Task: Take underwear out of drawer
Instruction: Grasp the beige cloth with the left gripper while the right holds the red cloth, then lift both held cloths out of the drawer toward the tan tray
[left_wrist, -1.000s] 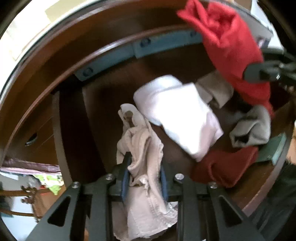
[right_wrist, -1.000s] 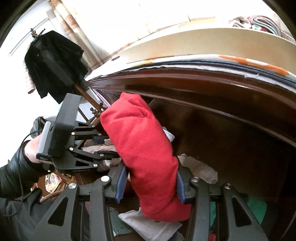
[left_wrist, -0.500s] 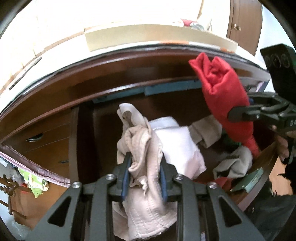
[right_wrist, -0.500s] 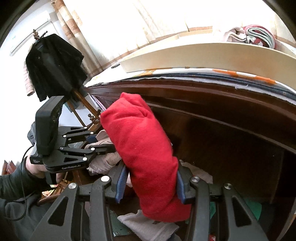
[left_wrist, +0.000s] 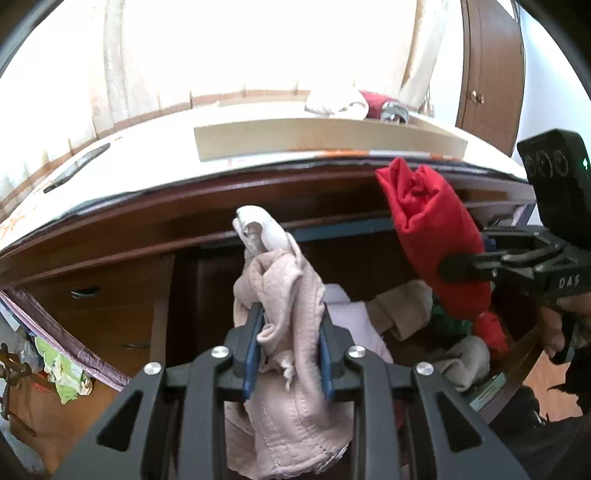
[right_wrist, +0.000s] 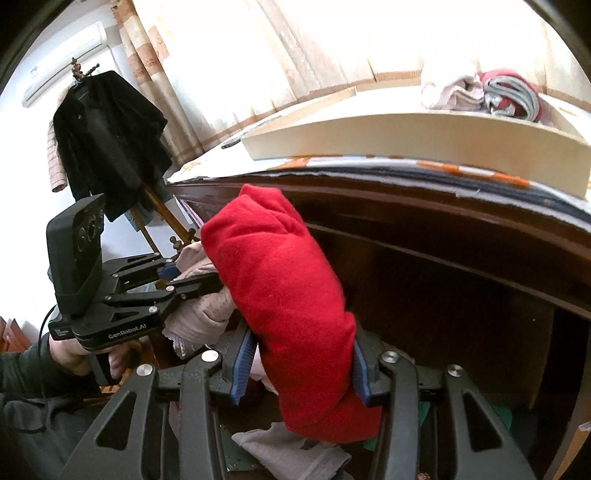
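Left gripper: my left gripper (left_wrist: 290, 345) is pinching a pale pink quilted cotton undergarment (left_wrist: 284, 295), blue pads pressed into its bunched middle, top flopping above the fingers and hem hanging below.
Right gripper: my right gripper (right_wrist: 301, 363) is clamped on a rolled red fleece-like undergarment (right_wrist: 284, 288), which stands tilted up out of the jaws.
What changed: a second ago my left view looked down into the dark wooden drawer (left_wrist: 192, 295); now it has swung up, so the dresser's top edge and the curtains fill the upper half. The pink piece has come up off the pile with me. The red roll was already raised and sits much the same.
What that means: I judge both pieces are free of the drawer's contents, so the lift is largely done; carrying them clear and setting them down remains.
Still in the drawer: a white folded cloth (left_wrist: 351, 317), beige and grey pieces (left_wrist: 402, 310) and more red fabric.
Edges: the overhanging dark dresser top (right_wrist: 424, 206) runs just above both garments; the drawer's front rim (left_wrist: 517, 354) lies low on the right.
Open room: space is free toward me and upward past the overhang; the shallow cream tray (right_wrist: 406, 140) on top, with folded clothes (right_wrist: 480, 92) behind it, looks like a possible landing place.
Watch: the two grippers are near each other, the pink piece just beside the red roll.
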